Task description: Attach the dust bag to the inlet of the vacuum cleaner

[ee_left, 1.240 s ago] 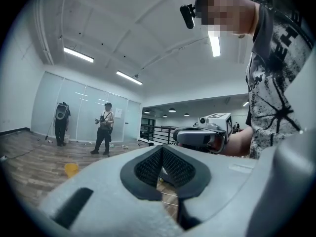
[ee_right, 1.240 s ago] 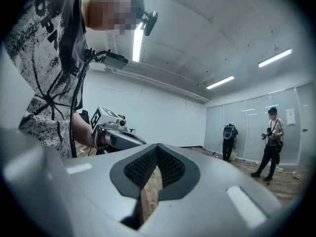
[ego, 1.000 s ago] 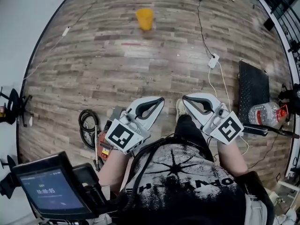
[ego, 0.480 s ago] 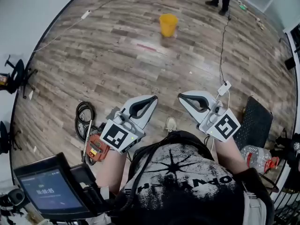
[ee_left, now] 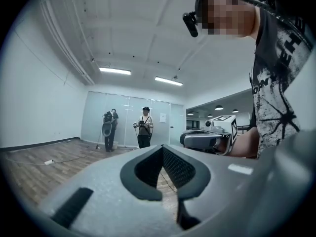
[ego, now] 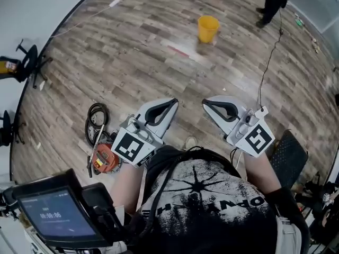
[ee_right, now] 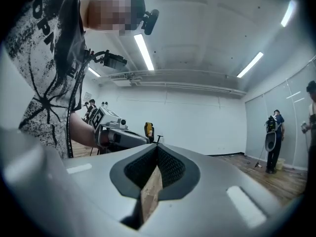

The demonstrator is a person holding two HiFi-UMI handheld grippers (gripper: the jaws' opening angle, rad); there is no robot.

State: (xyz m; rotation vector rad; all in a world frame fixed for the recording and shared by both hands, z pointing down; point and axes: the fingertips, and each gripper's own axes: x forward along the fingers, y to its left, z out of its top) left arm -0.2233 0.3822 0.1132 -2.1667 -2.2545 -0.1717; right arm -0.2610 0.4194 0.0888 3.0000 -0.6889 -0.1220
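Note:
Both grippers are held level in front of the person's chest, side by side and empty. My left gripper (ego: 174, 101) is shut, its tips meeting with nothing between them (ee_left: 162, 148). My right gripper (ego: 204, 103) is shut too, and its tips (ee_right: 157, 146) hold nothing. A small orange vacuum cleaner (ego: 104, 159) lies on the wooden floor below and to the left of the left gripper, its black hose (ego: 96, 121) coiled beside it. I see no dust bag in any view.
A yellow bucket (ego: 207, 28) stands far ahead on the floor. A person (ego: 275, 1) stands at the far right, near a thin cable (ego: 267, 62). A black mat (ego: 288, 157) lies at the right. A screen device (ego: 53, 214) sits at the lower left.
The whole view has swung: the bucket drifted right, while the mat and the bottle slid off towards the right edge. Both grippers stayed shut in front of the body.

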